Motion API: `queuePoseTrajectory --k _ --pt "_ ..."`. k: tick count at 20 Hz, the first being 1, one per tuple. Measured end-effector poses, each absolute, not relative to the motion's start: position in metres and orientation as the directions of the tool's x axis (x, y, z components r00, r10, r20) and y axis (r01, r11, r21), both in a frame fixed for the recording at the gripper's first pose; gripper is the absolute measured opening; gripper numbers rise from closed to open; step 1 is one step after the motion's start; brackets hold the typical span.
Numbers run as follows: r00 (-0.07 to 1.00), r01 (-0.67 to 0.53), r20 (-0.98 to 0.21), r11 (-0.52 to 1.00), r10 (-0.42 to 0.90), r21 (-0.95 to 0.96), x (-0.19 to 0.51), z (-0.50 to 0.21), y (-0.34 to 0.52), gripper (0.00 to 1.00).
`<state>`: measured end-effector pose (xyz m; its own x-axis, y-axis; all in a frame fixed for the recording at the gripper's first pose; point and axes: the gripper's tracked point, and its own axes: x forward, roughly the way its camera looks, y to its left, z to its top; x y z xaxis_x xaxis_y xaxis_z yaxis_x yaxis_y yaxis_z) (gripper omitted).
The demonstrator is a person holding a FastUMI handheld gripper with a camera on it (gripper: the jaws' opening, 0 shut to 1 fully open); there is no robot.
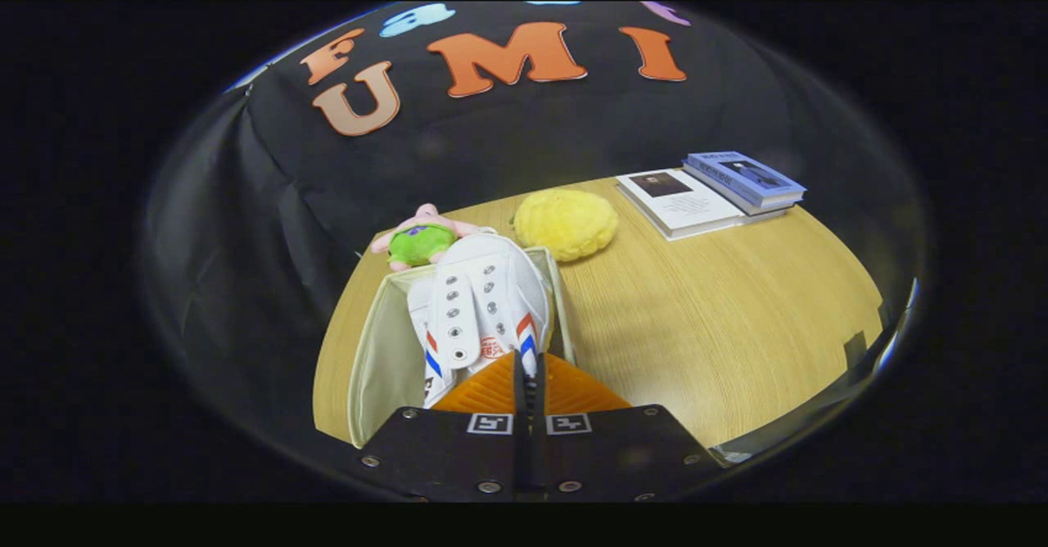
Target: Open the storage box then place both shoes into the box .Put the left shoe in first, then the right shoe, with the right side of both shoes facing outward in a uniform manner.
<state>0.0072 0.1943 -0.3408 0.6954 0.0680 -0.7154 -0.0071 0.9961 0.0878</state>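
Tongs (530,367) nearly closed, pinching a white shoe (483,305) at its heel rim, likely to lower it into the open storage box (381,359) just ahead on the desk (696,318).

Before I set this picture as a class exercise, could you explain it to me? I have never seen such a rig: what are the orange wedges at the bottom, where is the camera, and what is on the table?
The camera rides on a hand-held tool, a two-finger gripper, and looks forward along its fingers. The orange wedges are those fingers; they are pressed close together, seemingly pinching the rear of a white shoe with red and blue stripes. That shoe sits in an open pale storage box on a wooden table. Beyond the box lie a pink and green plush toy and a fuzzy yellow ball. Farther off, towards the right, are stacked books. The black cloth behind is the booth's wall.
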Motion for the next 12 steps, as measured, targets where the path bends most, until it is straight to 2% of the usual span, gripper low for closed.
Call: queuePoseTrajectory --k 4,6,9,10,11,12 --pt "0.683 -0.003 -0.728 0.997 0.054 0.072 0.003 -0.344 0.194 0.04" --pt "0.693 -0.030 -0.715 0.994 0.097 0.106 0.006 -0.335 0.202 0.18" --pt "0.726 -0.040 -0.679 0.993 0.108 0.115 0.016 -0.309 0.198 0.70" --pt "0.730 -0.038 -0.673 0.991 0.115 0.128 0.018 -0.303 0.197 0.78" --pt "0.741 -0.036 -0.662 0.991 0.110 0.126 0.021 -0.295 0.194 0.94" --pt "0.755 -0.029 -0.650 0.994 0.090 0.104 0.024 -0.285 0.186 0.98"
